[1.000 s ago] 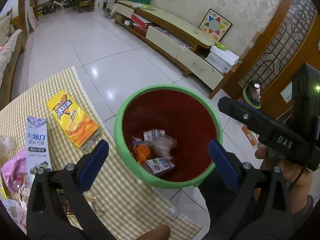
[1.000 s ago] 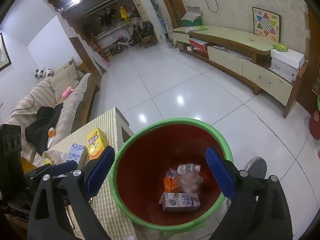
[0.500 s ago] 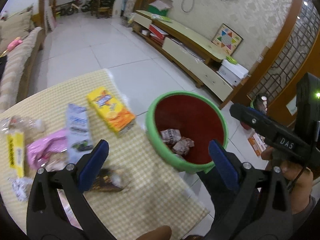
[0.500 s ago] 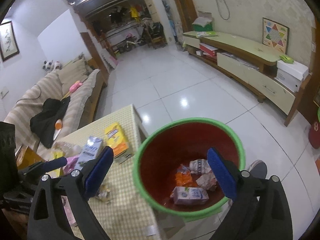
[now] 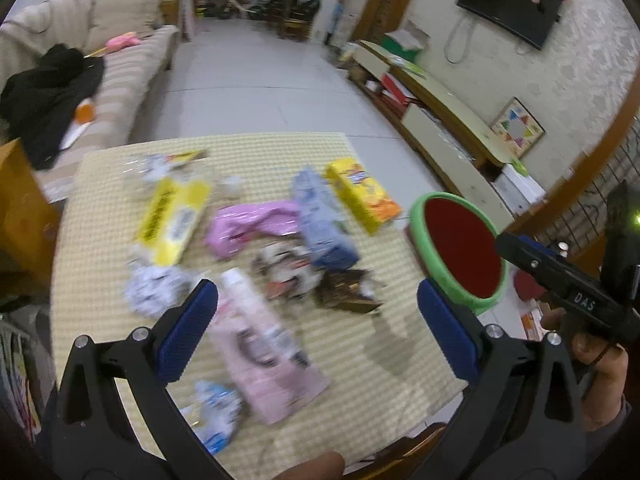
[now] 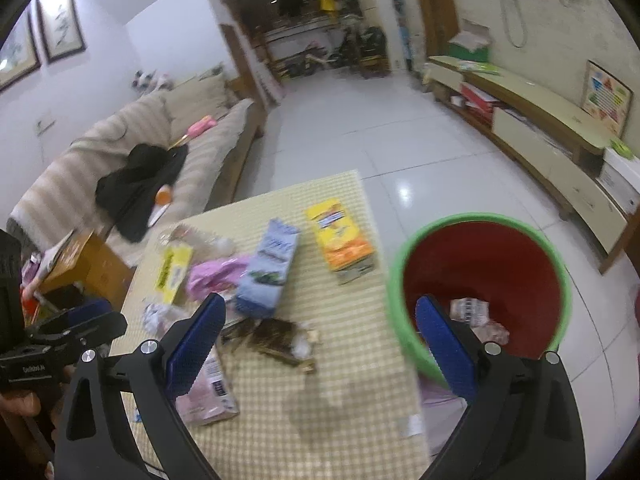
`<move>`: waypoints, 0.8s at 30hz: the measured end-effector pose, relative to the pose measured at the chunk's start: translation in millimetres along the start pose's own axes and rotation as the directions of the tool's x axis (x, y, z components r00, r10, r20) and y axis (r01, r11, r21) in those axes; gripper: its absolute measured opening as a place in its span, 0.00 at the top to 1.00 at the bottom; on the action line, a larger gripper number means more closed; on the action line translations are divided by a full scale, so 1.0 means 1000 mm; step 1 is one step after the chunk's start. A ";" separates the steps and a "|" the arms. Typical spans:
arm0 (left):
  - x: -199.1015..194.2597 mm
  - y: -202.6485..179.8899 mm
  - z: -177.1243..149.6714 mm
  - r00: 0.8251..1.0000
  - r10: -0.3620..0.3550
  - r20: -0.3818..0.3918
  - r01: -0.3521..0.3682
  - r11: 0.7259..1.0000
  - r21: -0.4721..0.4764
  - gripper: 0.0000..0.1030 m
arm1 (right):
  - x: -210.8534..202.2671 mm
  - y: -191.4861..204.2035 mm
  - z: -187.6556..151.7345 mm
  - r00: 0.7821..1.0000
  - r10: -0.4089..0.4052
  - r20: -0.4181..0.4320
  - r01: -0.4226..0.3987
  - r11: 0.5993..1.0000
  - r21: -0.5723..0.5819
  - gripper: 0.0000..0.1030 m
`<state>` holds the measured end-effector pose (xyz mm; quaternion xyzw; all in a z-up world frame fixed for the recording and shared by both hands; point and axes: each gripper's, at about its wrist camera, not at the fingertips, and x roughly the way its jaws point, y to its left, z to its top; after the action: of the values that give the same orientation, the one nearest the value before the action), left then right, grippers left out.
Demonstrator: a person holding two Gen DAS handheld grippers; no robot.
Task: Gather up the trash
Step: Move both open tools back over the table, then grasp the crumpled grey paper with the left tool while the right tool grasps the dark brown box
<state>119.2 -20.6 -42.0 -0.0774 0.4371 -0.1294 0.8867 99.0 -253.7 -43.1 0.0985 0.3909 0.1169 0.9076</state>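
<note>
Both tools empty, jaws spread wide. Left tool (image 5: 316, 320) is held over the near half of the counter (image 5: 380, 392); right tool (image 6: 320, 340) is held over the counter's bin-side edge, its right finger overlapping the bin rim in view.

Trash is spread on the counter: pink pack (image 5: 264, 360) just ahead of the left tool at 12 o'clock, brown wrapper (image 5: 348, 288) at 1 o'clock, blue carton (image 5: 320, 216) and yellow box (image 5: 362, 196) further out at 12–1 o'clock, pink bag (image 5: 248, 224) and yellow pack (image 5: 172, 220) at 11 o'clock, crumpled paper (image 5: 154, 288) at 10 o'clock. Bin (image 6: 480, 280) sits off the counter edge at 2 o'clock from the right tool, some trash already inside.

Step judged: next pick. Much is left on the counter, so the task looks well short of done.

How it is best done:
- Nearest item is taken first: pink pack for the left tool, brown wrapper (image 6: 276, 336) for the right.
- Flat packs are approached low and tilted, one finger slid under an edge; a straight-down pinch likely slips.
- Jaws are closed across the narrow side.
- Neighbouring trash is touching or overlapping; a drag-out is to be avoided.

Frames are motion-blurred; fine detail can't be told.

Pose: both tools are pitched forward-down. A hand (image 5: 596, 384) grips the right tool's handle; part of a hand (image 6: 16, 404) shows at the left tool's handle.
</note>
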 end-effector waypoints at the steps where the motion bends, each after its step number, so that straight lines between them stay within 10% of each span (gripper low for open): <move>1: -0.004 0.008 -0.003 1.000 0.010 0.003 -0.010 1.000 -0.011 0.05 | 0.003 0.010 -0.002 1.000 0.009 -0.010 -0.009 1.000 -0.014 0.10; 24: 0.006 0.101 -0.030 0.990 0.123 -0.074 -0.133 0.980 -0.147 0.05 | 0.075 0.064 -0.038 0.979 -0.022 -0.205 -0.011 0.987 -0.158 0.10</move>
<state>115.6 73.5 -90.4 -0.1122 0.4780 -0.0406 0.8702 112.9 -167.9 -103.0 0.0125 0.4726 0.1548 0.8675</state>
